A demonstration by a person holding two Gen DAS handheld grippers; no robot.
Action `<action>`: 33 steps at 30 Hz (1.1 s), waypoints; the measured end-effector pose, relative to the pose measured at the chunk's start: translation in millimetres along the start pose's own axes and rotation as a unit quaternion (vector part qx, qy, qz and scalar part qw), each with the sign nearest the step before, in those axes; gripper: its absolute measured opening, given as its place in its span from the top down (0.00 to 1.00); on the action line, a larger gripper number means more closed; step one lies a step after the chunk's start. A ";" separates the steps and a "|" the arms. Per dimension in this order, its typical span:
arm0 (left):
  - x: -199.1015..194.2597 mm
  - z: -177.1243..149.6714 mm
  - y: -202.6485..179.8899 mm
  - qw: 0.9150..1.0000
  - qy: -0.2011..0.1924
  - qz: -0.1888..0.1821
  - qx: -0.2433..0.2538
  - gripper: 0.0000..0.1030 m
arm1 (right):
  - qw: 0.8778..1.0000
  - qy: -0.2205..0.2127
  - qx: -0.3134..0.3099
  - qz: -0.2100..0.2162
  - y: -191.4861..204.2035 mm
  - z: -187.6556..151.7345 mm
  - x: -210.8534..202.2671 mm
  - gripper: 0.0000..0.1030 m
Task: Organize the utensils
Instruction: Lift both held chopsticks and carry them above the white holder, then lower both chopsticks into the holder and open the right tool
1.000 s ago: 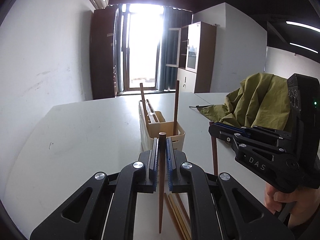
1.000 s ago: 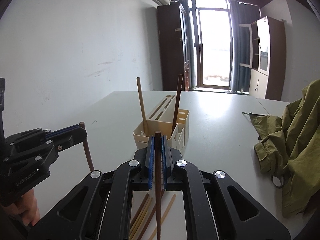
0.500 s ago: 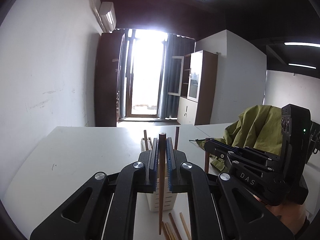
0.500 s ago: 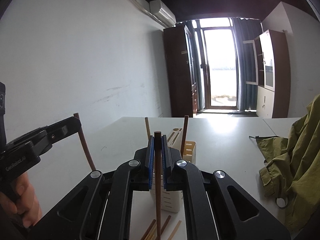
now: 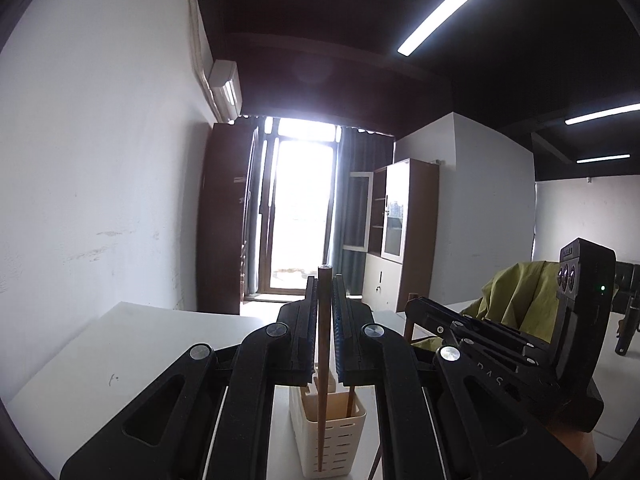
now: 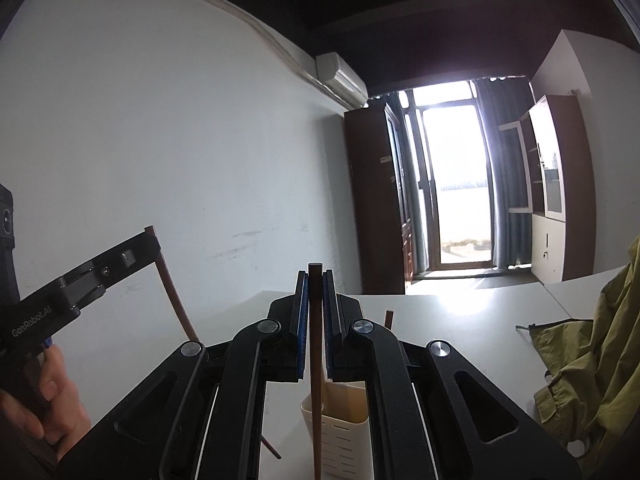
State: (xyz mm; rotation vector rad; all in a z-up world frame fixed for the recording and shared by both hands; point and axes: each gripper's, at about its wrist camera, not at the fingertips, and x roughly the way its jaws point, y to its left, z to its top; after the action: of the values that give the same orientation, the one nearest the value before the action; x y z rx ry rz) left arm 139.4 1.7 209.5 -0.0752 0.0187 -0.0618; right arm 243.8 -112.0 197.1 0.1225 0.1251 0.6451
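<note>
Two grippers, left (image 5: 325, 304) and right (image 6: 315, 300), are each clamping one chopstick (image 5: 323, 360) upright above the holder (image 5: 332, 432). Each tip should be going straight down into a free slot, one at a time, I think.

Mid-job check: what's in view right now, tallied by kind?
Cream slotted holder: 1
Chopstick standing in it: 1 visible
Clamped chopsticks: 2, in left tool and right tool
Olive garment: 1
Total: 5
</note>
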 end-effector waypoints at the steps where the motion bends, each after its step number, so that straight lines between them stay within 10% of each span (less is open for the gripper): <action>1: 0.1 1.5 0.2 1.000 -0.006 -0.001 -0.001 0.94 | 1.000 -0.010 0.000 0.001 -1.0 1.8 -1.3 0.93; 18: 3.5 6.8 -1.1 0.995 -0.103 0.012 -0.001 0.94 | 0.982 -0.187 0.035 0.009 -21.9 17.0 -18.6 0.93; 33: 49.4 -15.9 7.1 0.998 -0.054 0.011 -0.002 0.94 | 0.989 -0.147 0.031 0.003 -40.7 2.6 20.5 0.93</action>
State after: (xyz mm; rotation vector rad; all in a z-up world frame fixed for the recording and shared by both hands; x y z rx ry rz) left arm 188.8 4.6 192.3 -0.0821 -0.0888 -0.0352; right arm 284.5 -132.0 191.9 0.2757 -0.1408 0.6227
